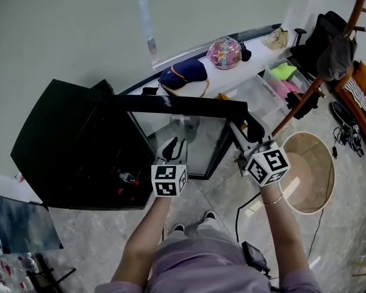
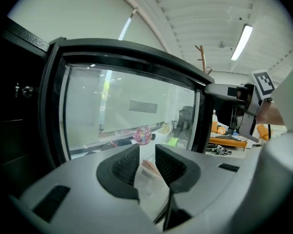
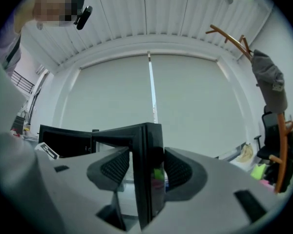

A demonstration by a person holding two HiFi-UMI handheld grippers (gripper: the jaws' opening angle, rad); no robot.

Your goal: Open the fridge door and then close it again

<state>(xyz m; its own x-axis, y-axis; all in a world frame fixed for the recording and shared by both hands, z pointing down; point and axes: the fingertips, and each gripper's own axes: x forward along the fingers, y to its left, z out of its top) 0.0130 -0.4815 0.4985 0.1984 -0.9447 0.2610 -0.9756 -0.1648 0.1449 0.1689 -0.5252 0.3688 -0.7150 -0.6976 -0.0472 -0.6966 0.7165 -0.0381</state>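
Head view: black mini fridge [image 1: 67, 145] sits at 9 o'clock of frame centre, interior dark. Its glass fridge door [image 1: 189, 105] stands open, swung out toward 3 o'clock from the cabinet. The hinge side is at the cabinet and the free edge is near frame centre-right.

Right gripper [image 1: 243, 138] is at the 3 o'clock end of the door, on the free edge. In the right gripper view the black door frame [image 3: 149, 145] fills the gap between the jaws, and both pads sit against it. So the right gripper [image 3: 146, 157] is clamped on the fridge door edge.

Left gripper [image 1: 172, 148] is at 6 o'clock of the door's top bar, in front of the glass and apart from the right one. In the left gripper view its jaws stand apart with nothing between them. The left gripper [image 2: 146, 152] holds nothing, and the glass pane [image 2: 132, 111] is beyond the tips. Whether the tips touch the glass I can't tell.

Around: round tan basket [image 1: 311, 170] on the floor at 4 o'clock of the door. Pink patterned bag [image 1: 224, 52] and navy bag [image 1: 183, 73] on the window ledge at 12 o'clock. Wooden coat rack [image 1: 329, 60] at 2 o'clock.
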